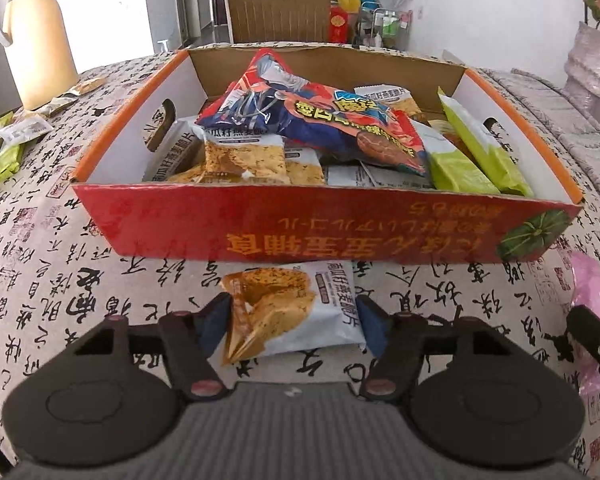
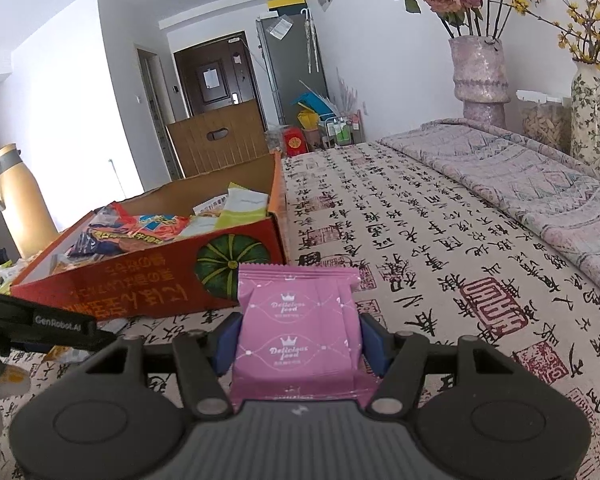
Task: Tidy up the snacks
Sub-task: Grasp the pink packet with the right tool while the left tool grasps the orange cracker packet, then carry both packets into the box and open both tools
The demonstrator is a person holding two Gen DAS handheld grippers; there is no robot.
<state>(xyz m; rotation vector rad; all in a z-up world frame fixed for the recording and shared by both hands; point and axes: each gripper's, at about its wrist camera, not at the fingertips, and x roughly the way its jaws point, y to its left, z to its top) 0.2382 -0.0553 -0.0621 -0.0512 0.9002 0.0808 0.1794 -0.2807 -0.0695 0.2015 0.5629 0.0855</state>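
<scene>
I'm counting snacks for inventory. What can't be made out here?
- Left wrist view: packets low in the box lie under the big red bag.
- Left wrist view: the pink packet is cut by the frame edge.
- Right wrist view: box contents sit behind its near wall.

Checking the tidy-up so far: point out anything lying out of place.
Loose snack packets lie scattered on the tablecloth by the thermos, outside the red box. Inside the box, the big red chip bag sits tilted on top of the other packets rather than flat.
</scene>
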